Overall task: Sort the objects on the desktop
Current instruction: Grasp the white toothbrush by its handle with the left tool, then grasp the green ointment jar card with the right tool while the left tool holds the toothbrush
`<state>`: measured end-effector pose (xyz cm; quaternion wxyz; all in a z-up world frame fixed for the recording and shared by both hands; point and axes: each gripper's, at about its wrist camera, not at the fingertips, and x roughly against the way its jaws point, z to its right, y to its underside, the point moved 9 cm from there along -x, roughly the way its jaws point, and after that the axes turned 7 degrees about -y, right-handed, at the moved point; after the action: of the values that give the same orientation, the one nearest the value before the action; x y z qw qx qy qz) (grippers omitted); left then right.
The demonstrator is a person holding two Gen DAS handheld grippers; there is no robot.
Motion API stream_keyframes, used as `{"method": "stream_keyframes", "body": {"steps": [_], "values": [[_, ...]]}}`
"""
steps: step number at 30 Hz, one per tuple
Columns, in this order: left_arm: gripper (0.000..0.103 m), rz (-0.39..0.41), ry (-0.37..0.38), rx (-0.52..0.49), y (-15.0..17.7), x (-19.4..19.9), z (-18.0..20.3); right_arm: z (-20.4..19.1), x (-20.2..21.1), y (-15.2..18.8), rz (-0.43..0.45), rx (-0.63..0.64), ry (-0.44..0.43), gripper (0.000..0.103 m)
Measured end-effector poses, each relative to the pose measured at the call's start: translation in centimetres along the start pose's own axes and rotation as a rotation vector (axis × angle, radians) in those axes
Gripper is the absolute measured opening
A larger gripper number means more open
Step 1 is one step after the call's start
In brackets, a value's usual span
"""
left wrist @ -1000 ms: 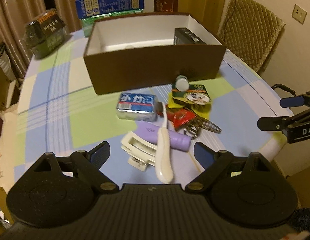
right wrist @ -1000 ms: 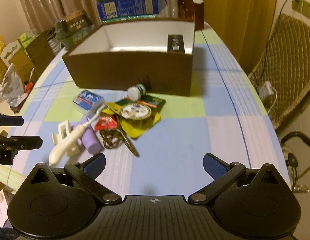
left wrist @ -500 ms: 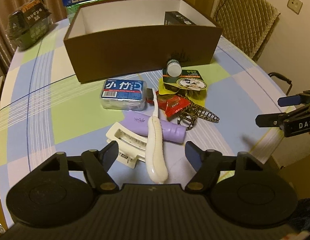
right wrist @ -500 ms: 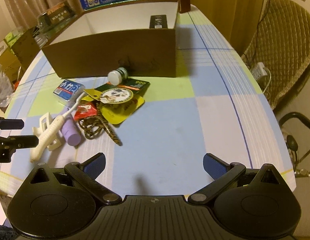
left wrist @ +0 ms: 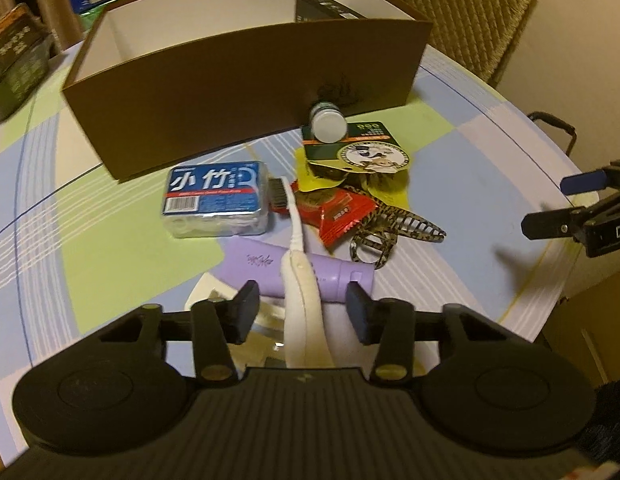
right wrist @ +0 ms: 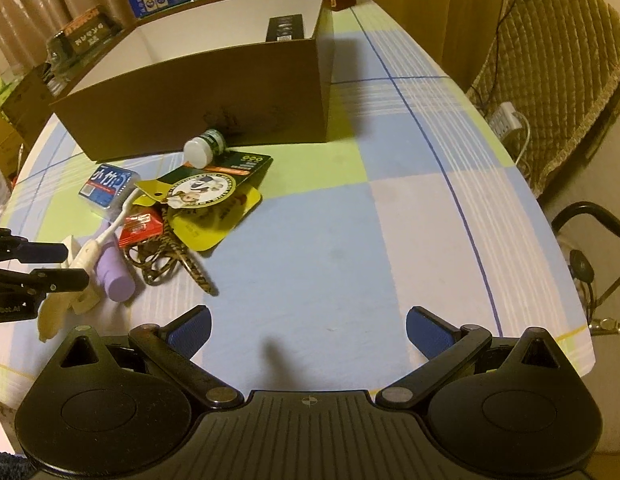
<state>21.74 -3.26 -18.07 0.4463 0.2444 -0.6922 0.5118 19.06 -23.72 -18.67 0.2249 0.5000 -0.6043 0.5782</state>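
A: What is the left wrist camera showing?
B: The left gripper (left wrist: 301, 312) is closing around the white toothbrush (left wrist: 299, 280), pads not yet pressing it, atop the purple tube (left wrist: 297, 270).

A: And the right wrist camera?
B: The right gripper (right wrist: 307, 328) is hanging wide open over bare tablecloth (right wrist: 330, 248).
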Motion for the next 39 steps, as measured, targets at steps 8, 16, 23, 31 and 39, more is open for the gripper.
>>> {"method": "stream_keyframes", "body": {"steps": [8,16,23,31,39], "values": [[0.03,-0.036,0.023,-0.068,0.0,-1.8,0.4,0.5,-0.3,0.0,-0.005,-0.024,0.012,0.101],[0.018,-0.066,0.048,-0.053,0.3,-2.7,0.2,0.8,-0.4,0.0,-0.008,-0.036,0.016,0.101],[0.017,-0.031,0.069,-0.015,0.0,-1.4,0.3,0.6,-0.4,-0.2,-0.001,-0.032,0.01,0.101],[0.017,0.018,0.045,0.048,-0.2,1.3,-1.0,-0.3,-0.3,-0.9,0.023,-0.014,-0.009,0.101],[0.017,0.072,-0.029,0.114,-0.6,3.4,-4.4,-2.9,-0.6,-3.6,0.088,0.032,-0.047,0.101]]}}
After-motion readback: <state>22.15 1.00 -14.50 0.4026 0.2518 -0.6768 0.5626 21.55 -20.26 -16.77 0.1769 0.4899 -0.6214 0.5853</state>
